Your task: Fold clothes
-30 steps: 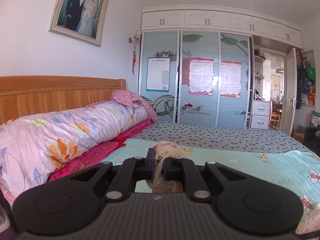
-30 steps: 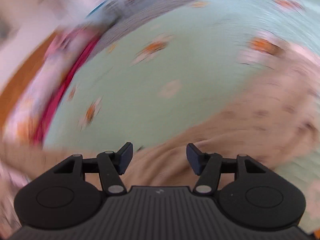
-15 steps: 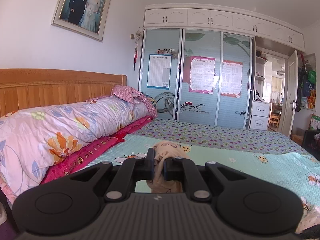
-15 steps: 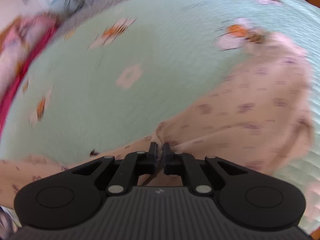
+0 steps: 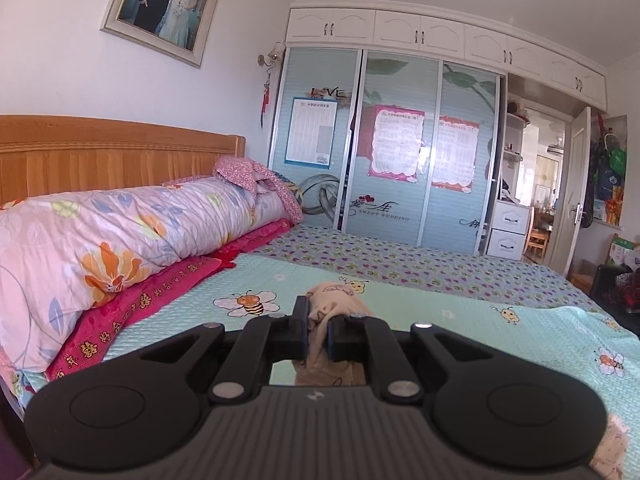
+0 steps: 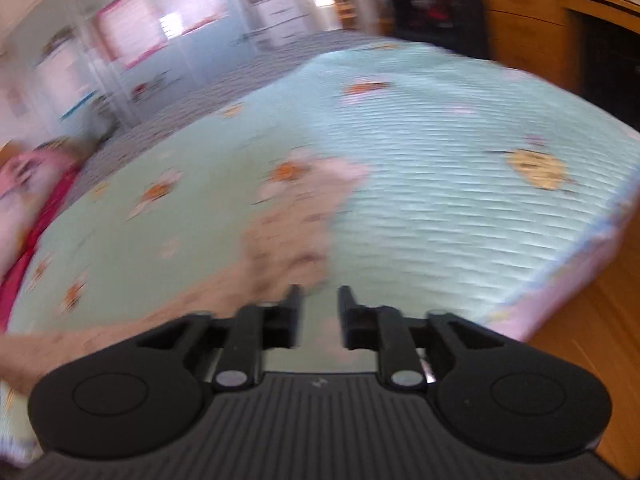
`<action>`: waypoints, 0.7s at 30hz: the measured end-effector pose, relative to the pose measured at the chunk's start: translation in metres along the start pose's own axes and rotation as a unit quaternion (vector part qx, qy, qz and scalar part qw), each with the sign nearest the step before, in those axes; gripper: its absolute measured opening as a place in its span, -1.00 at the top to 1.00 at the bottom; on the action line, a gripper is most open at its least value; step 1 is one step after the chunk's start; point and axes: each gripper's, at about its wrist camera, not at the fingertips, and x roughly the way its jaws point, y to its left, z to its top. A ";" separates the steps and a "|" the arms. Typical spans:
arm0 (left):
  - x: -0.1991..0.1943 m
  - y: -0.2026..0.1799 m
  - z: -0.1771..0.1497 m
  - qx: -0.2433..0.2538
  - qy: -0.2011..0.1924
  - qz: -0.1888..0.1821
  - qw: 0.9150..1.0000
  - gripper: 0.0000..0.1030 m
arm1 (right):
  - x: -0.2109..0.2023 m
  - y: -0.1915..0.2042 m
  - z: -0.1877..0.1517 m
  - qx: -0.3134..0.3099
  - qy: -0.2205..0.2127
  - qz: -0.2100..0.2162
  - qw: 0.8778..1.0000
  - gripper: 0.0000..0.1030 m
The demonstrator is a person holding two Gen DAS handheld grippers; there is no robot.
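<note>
One beige printed garment (image 5: 334,304) was the whole job, and it lay stretched across the mint bee-print bedspread (image 5: 460,312), bunched up at one end in the left gripper (image 5: 318,330), whose fingers were pinched nearly together on a tuft of the cloth at about 6 o'clock in the left wrist view. To fold well from there, that pinch probably needed to be kept firm and low over the bed, so the held corner served as the anchor while the other end was carried over to meet it. In the blurred right wrist view the garment (image 6: 288,232) ran from 9 o'clock toward the centre, and the right gripper (image 6: 319,308) sat just past its near edge with its jaws opening, at a middling gap, nothing visibly between them. My judgement was that the right hand should seek out a fresh corner or hem, close squarely on a single layer, and lift only enough to clear the bedspread, since dragging would likely wrinkle the cloth. Counted across both views: two grippers, one garment, one rolled floral quilt (image 5: 120,232) at 9 o'clock, one framed portrait (image 5: 168,0) at 11 o'clock, and one three-door wardrobe (image 5: 400,152).
</note>
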 end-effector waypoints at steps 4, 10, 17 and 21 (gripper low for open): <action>-0.013 0.001 0.011 0.007 -0.012 0.004 1.000 0.83 | 0.065 0.049 0.019 -0.052 -0.005 -0.004 0.999 -0.31; -0.019 0.002 0.010 0.015 -0.009 0.008 1.000 0.82 | 0.209 0.074 0.041 -0.148 0.091 -0.090 0.981 0.23; -0.003 0.008 0.000 0.005 0.003 0.005 1.000 0.82 | 0.135 0.001 0.042 -0.014 0.020 -0.062 0.998 0.96; 0.004 0.008 -0.006 -0.005 0.009 -0.004 1.000 0.82 | 0.066 -0.055 0.010 0.040 0.000 -0.099 0.994 0.86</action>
